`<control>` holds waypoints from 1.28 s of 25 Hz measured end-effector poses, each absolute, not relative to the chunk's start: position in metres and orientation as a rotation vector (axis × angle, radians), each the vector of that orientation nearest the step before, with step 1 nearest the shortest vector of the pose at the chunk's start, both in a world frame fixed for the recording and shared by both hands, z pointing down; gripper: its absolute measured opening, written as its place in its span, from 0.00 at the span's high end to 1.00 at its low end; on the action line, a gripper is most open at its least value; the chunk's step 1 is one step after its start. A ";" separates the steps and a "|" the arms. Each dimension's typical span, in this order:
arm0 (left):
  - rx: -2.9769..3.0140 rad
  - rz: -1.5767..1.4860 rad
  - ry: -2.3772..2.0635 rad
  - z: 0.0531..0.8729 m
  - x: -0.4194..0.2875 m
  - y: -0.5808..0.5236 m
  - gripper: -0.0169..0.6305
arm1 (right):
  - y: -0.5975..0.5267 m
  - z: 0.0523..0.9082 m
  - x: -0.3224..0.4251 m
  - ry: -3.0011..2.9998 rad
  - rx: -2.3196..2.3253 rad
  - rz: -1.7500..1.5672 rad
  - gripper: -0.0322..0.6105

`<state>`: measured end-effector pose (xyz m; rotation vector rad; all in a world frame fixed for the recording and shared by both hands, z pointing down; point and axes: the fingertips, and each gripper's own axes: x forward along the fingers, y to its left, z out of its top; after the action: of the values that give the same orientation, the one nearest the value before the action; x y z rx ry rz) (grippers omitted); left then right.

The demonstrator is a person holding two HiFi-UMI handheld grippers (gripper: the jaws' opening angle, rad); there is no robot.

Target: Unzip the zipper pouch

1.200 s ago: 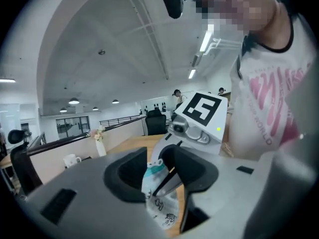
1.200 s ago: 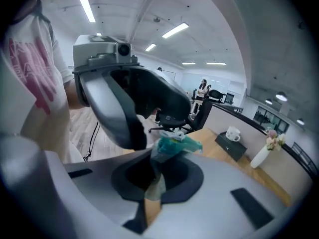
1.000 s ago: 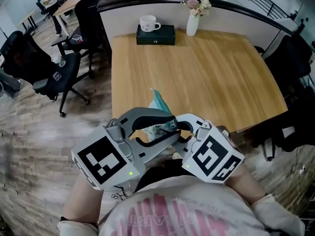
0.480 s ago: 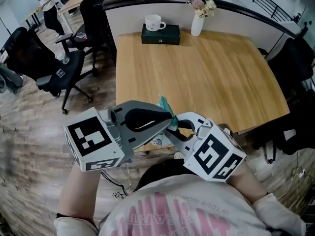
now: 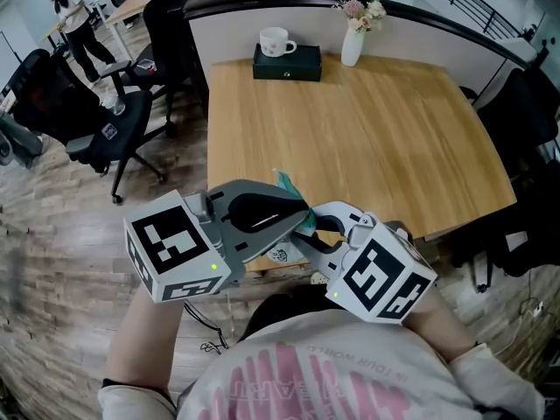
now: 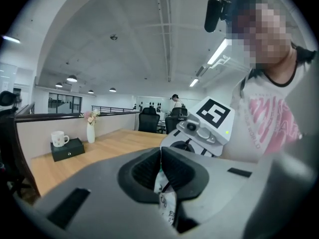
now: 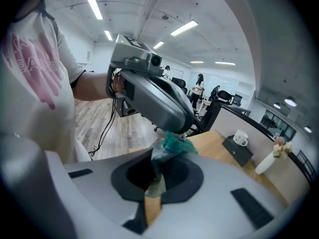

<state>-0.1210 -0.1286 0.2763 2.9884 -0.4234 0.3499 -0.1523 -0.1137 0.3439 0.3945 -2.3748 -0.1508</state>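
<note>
**By the counter (image 5: 367, 121) edge: slippery grip**

Close to my chest, fingers of my left gripper (image 6: 160, 171) are closing on the thin printed zipper pouch (image 7: 172, 144). My right gripper (image 7: 157, 176) pinches its crinkly teal end. Soft film could slip or tear if I yank. Beyond: smooth wooden counter.

My grey left gripper (image 5: 298, 208)'s jaws were closing on the teal zipper pouch (image 5: 286, 184) that my right gripper (image 5: 308, 230) pinched.

Bench (image 5: 376, 138) wood lies open across its middle and right; a box (image 5: 297, 64) with mug (image 5: 275, 40) on top and a vase (image 5: 353, 45) stand at the far edge; chairs (image 5: 105, 134) crowd the floor left
</note>
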 end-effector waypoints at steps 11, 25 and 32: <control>2.858 0.252 -0.447 0.279 -0.127 -0.134 0.96 | -0.112 0.341 -0.143 -2.401 0.392 -0.133 0.94; 2.718 0.168 -0.405 0.288 -0.140 -0.132 0.96 | -0.095 0.334 -0.148 -2.407 0.285 -0.355 0.95; 2.740 0.227 -0.481 0.295 -0.145 -0.139 0.96 | -0.087 0.328 -0.152 -2.468 0.223 -0.347 0.95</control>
<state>-0.1449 -0.1393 0.2952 2.7404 -0.4805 0.2271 -0.1521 -0.0865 0.3275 0.2229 -2.4681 -0.3473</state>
